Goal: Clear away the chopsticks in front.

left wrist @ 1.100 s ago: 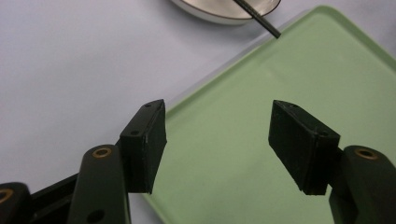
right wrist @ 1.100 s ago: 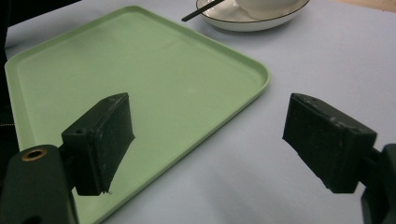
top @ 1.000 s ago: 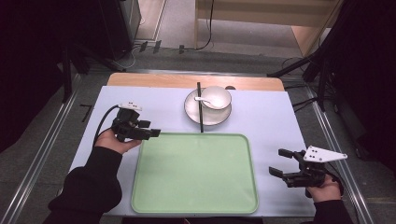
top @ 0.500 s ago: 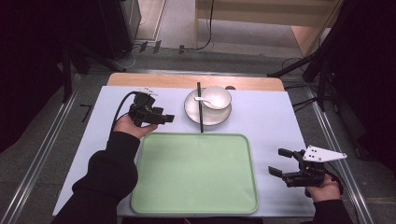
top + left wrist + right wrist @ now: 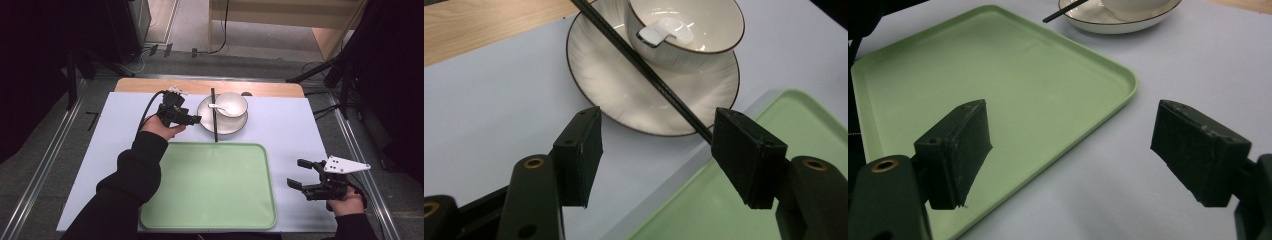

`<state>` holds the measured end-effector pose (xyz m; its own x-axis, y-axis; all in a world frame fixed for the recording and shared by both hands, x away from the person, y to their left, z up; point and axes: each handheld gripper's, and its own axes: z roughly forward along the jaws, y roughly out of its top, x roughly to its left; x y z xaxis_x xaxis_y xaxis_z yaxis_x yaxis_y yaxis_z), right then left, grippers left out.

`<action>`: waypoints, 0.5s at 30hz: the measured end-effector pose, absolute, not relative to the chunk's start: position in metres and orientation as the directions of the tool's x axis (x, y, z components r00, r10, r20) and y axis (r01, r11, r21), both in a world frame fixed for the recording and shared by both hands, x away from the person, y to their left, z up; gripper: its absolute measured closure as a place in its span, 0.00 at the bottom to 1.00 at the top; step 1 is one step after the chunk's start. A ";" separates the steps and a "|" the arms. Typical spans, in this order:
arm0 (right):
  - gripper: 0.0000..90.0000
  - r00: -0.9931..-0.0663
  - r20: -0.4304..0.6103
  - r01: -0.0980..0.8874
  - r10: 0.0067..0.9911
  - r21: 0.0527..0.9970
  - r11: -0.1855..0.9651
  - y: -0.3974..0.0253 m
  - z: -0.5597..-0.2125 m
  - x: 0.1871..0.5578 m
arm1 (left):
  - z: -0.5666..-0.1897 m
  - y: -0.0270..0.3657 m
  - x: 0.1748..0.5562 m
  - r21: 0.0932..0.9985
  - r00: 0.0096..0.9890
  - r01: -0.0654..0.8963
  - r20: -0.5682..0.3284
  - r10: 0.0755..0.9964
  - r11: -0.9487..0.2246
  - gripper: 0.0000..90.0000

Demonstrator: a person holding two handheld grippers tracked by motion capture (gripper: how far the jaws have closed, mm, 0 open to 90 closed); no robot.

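Two jaws of left hand-held gripper [image 5: 651, 155] spread near plate [image 5: 614, 85]; markings seemingly none.

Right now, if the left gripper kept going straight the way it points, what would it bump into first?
Most likely the plate: the left gripper is open and points at its near rim. The black chopstick lying across the plate sits just beyond, though depth is hard to judge.

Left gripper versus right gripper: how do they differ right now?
The left gripper is far up the table, beside the plate with the bowl and black chopstick; the right gripper sits near the person, right of the green tray. The left aims at the plate, the right toward the tray. Both have open jaws, holding nothing.
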<state>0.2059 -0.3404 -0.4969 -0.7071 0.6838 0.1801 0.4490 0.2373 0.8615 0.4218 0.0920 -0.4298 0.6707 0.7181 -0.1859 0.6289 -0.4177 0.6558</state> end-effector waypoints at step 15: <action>0.18 -0.703 0.178 0.446 0.688 0.865 0.231 -0.343 -0.496 0.200 | -0.463 0.045 0.444 0.609 0.625 0.678 -0.183 0.759 -0.412 0.49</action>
